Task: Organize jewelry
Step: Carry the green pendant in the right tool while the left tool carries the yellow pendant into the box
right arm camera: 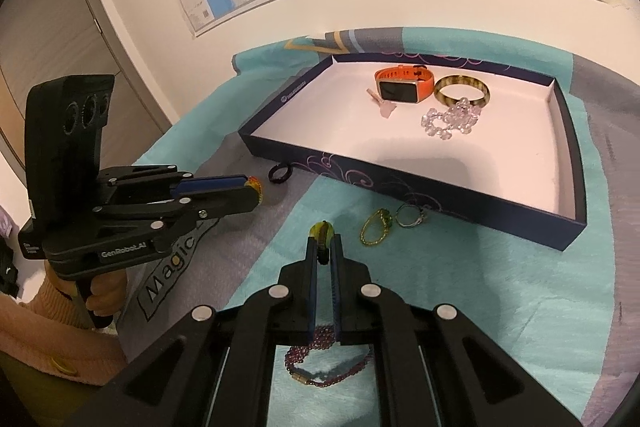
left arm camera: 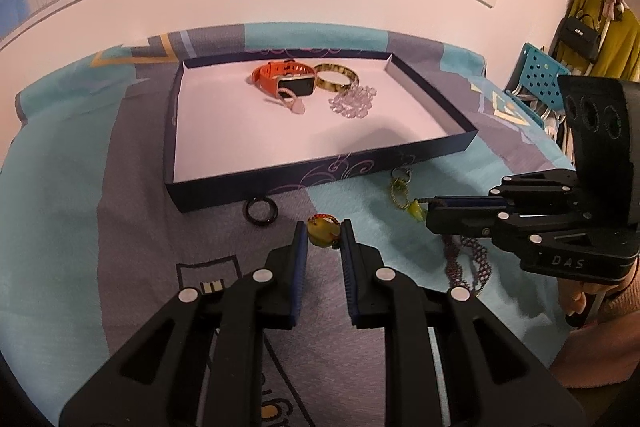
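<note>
My left gripper is shut on a yellow-green stone charm with a red bead cord, held just above the patterned cloth. From the right wrist view that charm shows at the tip of the left gripper. My right gripper is shut on a small yellow-green bead pendant, and in the left wrist view the right gripper holds that pendant low over the cloth. Behind both stands the dark blue tray with a white floor, also seen as the tray.
In the tray lie an orange watch, a tortoise bangle, a crystal bracelet and a pink charm. On the cloth lie a black ring, a gold chain loop, a silver ring and a purple bead bracelet.
</note>
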A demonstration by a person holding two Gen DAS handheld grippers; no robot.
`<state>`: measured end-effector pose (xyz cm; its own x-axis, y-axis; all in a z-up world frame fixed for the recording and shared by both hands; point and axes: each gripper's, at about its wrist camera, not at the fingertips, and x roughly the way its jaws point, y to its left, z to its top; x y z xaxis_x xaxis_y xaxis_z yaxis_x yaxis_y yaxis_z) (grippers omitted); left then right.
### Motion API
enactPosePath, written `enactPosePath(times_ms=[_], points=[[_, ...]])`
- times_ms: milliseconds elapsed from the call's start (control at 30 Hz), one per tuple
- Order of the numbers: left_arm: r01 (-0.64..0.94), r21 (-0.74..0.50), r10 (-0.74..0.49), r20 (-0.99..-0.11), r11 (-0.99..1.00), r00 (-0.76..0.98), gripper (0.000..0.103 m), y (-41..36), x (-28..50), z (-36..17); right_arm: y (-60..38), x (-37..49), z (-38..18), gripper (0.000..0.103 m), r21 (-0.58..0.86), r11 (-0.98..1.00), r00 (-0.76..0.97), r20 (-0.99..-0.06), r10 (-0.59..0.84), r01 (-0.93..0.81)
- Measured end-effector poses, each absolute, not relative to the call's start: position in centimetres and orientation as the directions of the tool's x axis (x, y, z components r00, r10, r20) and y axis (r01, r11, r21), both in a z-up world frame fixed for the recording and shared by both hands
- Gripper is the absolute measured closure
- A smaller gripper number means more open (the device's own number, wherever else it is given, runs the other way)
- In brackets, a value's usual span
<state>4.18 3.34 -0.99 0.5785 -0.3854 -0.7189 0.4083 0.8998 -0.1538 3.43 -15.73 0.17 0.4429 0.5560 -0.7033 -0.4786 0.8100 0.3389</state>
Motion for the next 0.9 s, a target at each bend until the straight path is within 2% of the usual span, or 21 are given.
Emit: enactPosePath(times_ms=[900], points=[[0.440, -0.143, -0.416, -0.662, 0.887, 0.623, 0.086, 2.2, 4.6, 2.2, -17.2, 4.5, 2.4, 0.098, 0.328, 0.818, 0.501, -0.663, 0.556, -0.472]])
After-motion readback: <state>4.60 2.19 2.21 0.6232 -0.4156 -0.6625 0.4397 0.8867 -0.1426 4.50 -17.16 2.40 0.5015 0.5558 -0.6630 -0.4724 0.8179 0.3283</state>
